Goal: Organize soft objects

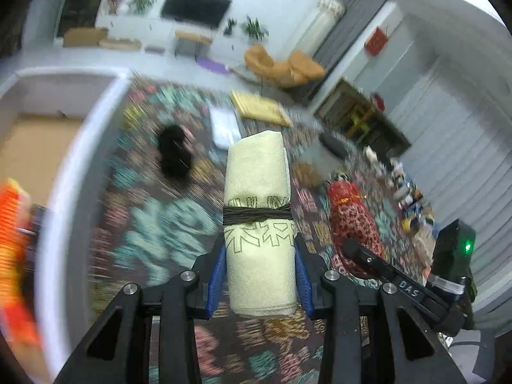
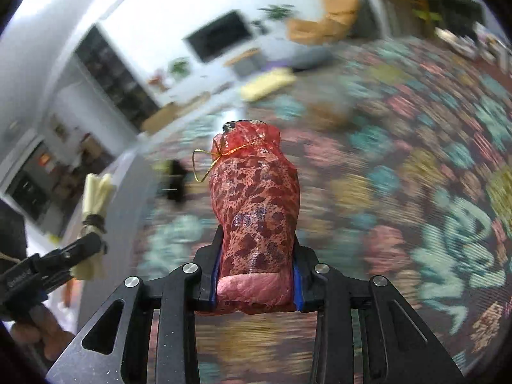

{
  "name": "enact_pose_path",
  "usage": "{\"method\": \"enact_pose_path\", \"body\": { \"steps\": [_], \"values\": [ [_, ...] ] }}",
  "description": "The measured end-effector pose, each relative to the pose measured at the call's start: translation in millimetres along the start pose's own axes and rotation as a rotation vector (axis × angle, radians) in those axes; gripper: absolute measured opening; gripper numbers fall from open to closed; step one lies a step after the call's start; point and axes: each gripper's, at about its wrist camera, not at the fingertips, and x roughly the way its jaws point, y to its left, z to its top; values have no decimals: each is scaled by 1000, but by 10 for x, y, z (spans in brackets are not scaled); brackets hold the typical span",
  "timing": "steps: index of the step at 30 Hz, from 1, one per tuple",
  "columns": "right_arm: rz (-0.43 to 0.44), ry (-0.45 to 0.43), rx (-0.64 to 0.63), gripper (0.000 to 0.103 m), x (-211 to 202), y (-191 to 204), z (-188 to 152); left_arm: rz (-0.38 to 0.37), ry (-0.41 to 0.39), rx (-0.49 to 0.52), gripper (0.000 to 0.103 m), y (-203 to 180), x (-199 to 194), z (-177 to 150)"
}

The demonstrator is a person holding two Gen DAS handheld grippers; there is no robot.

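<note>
**Cream paper roll and red mesh pouch, both lifted off the carpet**

Cream paper comes first on your left: the left gripper [image 1: 260, 275] is pinching a rolled paper towel [image 1: 257, 214] low on its body, below the dark cord [image 1: 257, 216] wound round its middle. The roll is held up above the carpet [image 1: 153, 224], pointing away from you. It looks light and crushable, so the blue pads [image 1: 215, 275] should press only enough to keep it; holding near the cord, where the layers are bound tight, seems the firmest place.

Further right, the right gripper [image 2: 256, 275] is clamped on a red leopard-print mesh pouch [image 2: 254, 204], tied at the neck with gold string [image 2: 217, 156]. It looks soft and stuffed, probably light, and the sheer fabric may slip or snag. Keep hold of the padded body, not the gathered neck.

Under both lies a patterned carpet in teal, pink and yellow. A white box [image 1: 80, 147] with a brown bottom sits at the far left, likely where soft things go. Beyond are a television [image 1: 195, 6], plants and orange chairs [image 1: 281, 64].
</note>
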Motion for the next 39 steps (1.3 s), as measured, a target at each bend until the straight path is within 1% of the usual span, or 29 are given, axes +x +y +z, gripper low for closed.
{"method": "enact_pose_path", "body": {
  "steps": [2, 3, 4, 6, 7, 8, 9, 10, 11, 12, 14, 15, 17, 18, 19, 21, 22, 24, 26, 27, 29, 30, 31, 33, 34, 37, 39],
  "values": [
    [80, 10, -81, 35, -15, 580, 45, 59, -54, 8, 38, 183, -398, 66],
    [123, 22, -112, 35, 1, 832, 41, 100, -73, 12, 38, 297, -567, 90],
    [183, 42, -155, 36, 47, 1178, 25, 163, -93, 17, 38, 449, -751, 100],
    [266, 85, -214, 37, 148, 1672, -43, 289, -112, 20, 39, 712, -1006, 73],
    [316, 118, -248, 44, 237, 1980, -112, 380, -115, 7, 40, 887, -1125, 37],
    [348, 143, -263, 51, 306, 2182, -181, 470, -110, -14, 50, 1067, -1210, -8],
    [392, 181, -271, 81, 396, 2362, -257, 537, -97, -36, 71, 1219, -1261, -46],
    [440, 244, -276, 89, 508, 2513, -333, 619, -79, -73, 82, 1415, -1324, -104],
    [456, 299, -274, 89, 595, 2602, -409, 672, -81, -101, 91, 1545, -1389, -158],
    [461, 325, -272, 89, 645, 2637, -455, 723, -100, -131, 91, 1685, -1488, -232],
    [455, 303, -279, 89, 627, 2525, -498, 759, -116, -164, 91, 1814, -1593, -316],
    [429, 280, -285, 89, 631, 2424, -472, 761, -126, -174, 91, 1847, -1633, -352],
    [308, 214, -290, 89, 621, 2073, -420, 747, -135, -188, 91, 1823, -1640, -387],
    [243, 184, -295, 89, 626, 1898, -402, 728, -132, -186, 91, 1782, -1618, -385],
    [157, 156, -303, 89, 639, 1678, -383, 689, -127, -172, 91, 1687, -1563, -369],
    [-79, 107, -336, 89, 721, 1141, -380, 618, -115, -122, 91, 1394, -1406, -333],
    [-174, 100, -349, 89, 763, 905, -372, 570, -106, -83, 91, 1203, -1297, -311],
    [-338, 121, -349, 89, 860, 426, -370, 461, -74, 19, 91, 728, -1056, -319],
    [-453, 147, -314, 89, 901, -11, -383, 370, -34, 116, 92, 297, -812, -408],
    [-483, 150, -300, 89, 887, -182, -395, 334, -11, 156, 95, 112, -694, -445],
    [-526, 146, -275, 89, 874, -414, -398, 261, 46, 229, 97, -211, -371, -581],
    [-539, 140, -259, 89, 869, -517, -396, 242, 79, 251, 97, -322, -148, -669],
    [-543, 136, -250, 89, 859, -588, -407, 242, 100, 258, 97, -367, 12, -693],
    [-557, 128, -235, 89, 876, -704, -421, 270, 139, 253, 97, -376, 358, -764],
    [-545, 118, -229, 89, 820, -675, -414, 290, 150, 248, 97, -341, 545, -780],
    [-525, 110, -207, 89, 766, -683, -411, 360, 163, 248, 97, -158, 925, -777],
    [-520, 107, -210, 89, 791, -687, -402, 404, 173, 250, 97, -47, 1094, -746]
  ]
}}
